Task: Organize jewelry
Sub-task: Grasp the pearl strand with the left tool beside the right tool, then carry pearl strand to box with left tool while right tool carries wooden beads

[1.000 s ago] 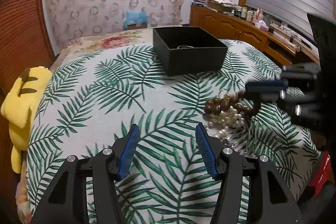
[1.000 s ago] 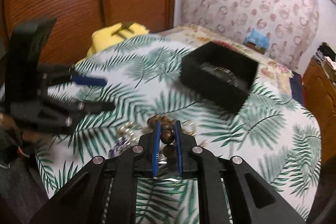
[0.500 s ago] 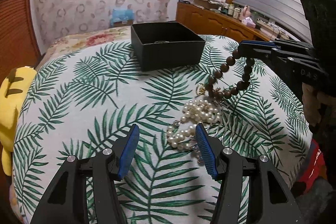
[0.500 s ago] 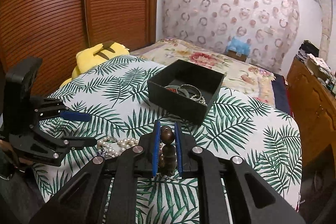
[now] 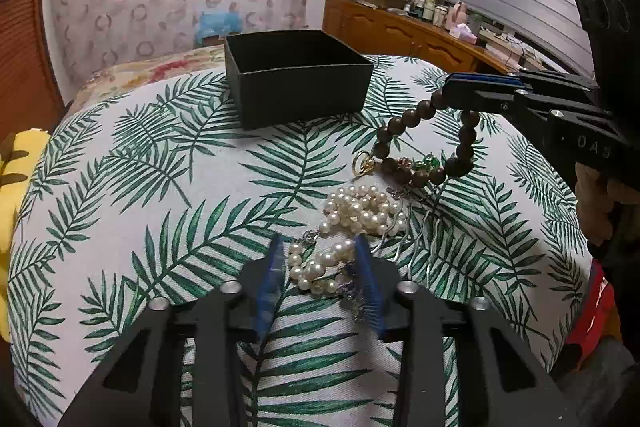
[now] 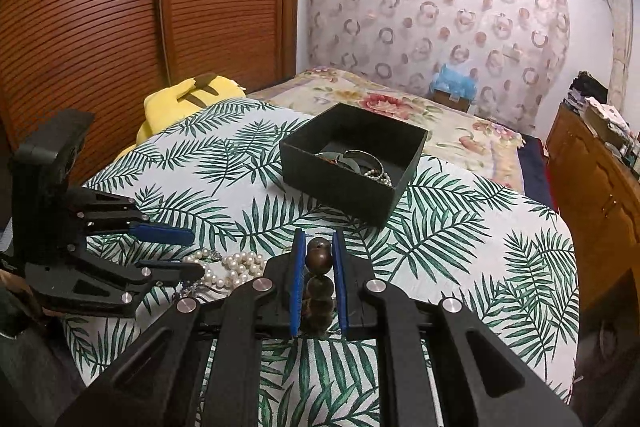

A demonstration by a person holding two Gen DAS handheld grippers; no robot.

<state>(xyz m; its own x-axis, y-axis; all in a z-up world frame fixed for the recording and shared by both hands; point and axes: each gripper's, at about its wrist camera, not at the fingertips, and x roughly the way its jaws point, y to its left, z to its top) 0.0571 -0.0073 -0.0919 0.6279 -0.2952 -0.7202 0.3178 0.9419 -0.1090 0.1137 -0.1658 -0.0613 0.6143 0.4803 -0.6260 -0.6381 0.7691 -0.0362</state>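
Step in hand: two pickups at once, by my read; the right gripper (image 6: 317, 267) has the brown bead bracelet (image 5: 424, 143) clamped between its blue pads and hoisted, while the left gripper (image 5: 318, 275) goes in on the pearl strand (image 5: 352, 215).
Right claw: nearly shut, pinching the top beads; the loop hangs below it, its lowest beads down among the pile on the leaf-print cover (image 5: 168, 195), touching or just clear I cannot tell.
Left claw: jaws closing right now; pearls lie between the pads, but the pads do not yet look to press on them.
Where the goods are: pearls, a gold ring (image 5: 363, 163) and some green bits lie heaped together on the cover; the black box (image 6: 352, 167) sits beyond, well apart, with a bangle and a small chain already inside.
Next move: likely carry the bracelet over the box rim and let go; the left needs a firm bite first, since the strand is loose and tangled with a silvery chain.
Poses: both grippers tilt downward; the right sits higher, aimed at the box; the left is low over the pile.
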